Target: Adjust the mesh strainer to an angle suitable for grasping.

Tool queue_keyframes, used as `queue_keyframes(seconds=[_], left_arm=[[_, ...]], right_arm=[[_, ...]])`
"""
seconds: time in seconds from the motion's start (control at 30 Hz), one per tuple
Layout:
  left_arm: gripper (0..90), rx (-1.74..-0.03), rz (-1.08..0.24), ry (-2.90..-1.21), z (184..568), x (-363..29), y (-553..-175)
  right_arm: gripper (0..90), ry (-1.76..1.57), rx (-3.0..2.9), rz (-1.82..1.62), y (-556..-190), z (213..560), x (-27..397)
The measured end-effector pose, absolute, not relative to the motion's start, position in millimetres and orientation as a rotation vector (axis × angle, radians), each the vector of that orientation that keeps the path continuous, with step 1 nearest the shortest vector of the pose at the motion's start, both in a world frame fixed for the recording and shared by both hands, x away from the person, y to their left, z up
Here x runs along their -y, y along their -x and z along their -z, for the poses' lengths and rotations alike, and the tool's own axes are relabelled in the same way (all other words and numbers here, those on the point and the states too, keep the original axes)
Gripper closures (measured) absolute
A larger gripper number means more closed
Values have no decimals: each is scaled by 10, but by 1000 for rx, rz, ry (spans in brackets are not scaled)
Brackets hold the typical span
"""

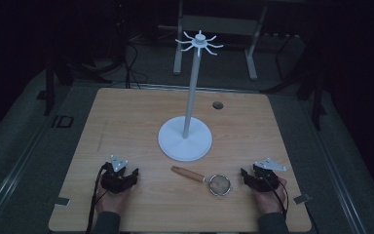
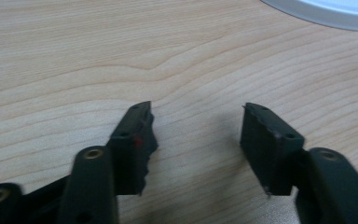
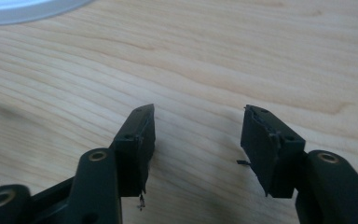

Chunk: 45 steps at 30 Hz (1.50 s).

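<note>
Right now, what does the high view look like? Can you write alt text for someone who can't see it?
A small strainer with a wooden handle lies on a wooden table between two hand-held grippers, the left gripper and right gripper, both open and resting near the front edge. Behind it stands a tall white stand with hooks on top.

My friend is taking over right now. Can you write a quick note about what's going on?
Left gripper: open, holding nothing, resting on the light wooden table.
Right gripper: open, holding nothing, resting near the table's front edge.
Small round metal strainer with a wooden handle: lies flat between the grippers, untouched, mesh end towards the right gripper.
White stand with a round base and hooks on top: upright behind the strainer, hooks bare.
Done: nothing yet. Left: probably pick up the strainer and hang it.
</note>
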<state>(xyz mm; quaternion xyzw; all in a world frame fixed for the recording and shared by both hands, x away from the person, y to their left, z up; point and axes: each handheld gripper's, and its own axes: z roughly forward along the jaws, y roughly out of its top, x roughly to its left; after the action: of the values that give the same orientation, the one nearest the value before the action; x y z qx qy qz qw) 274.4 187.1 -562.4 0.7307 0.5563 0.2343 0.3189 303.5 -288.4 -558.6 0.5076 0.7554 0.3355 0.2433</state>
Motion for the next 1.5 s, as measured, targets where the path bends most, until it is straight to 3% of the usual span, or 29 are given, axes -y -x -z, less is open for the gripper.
queue_keyframes(seconds=[0.27,0.47,1.5], left_arm=[[539,-1431,-533,-1835,5561,-1952,-2730],[539,-1396,-546,-1814,5512,-1952,-2711],[531,-1315,-540,-1850,5453,-1905,-2670]], right_arm=[[439,-1267,-2026,-899,-2968,5429,2758],[474,-1185,-2047,-909,-2971,5262,2645],[464,-1021,-2306,-930,-3199,4983,1986]])
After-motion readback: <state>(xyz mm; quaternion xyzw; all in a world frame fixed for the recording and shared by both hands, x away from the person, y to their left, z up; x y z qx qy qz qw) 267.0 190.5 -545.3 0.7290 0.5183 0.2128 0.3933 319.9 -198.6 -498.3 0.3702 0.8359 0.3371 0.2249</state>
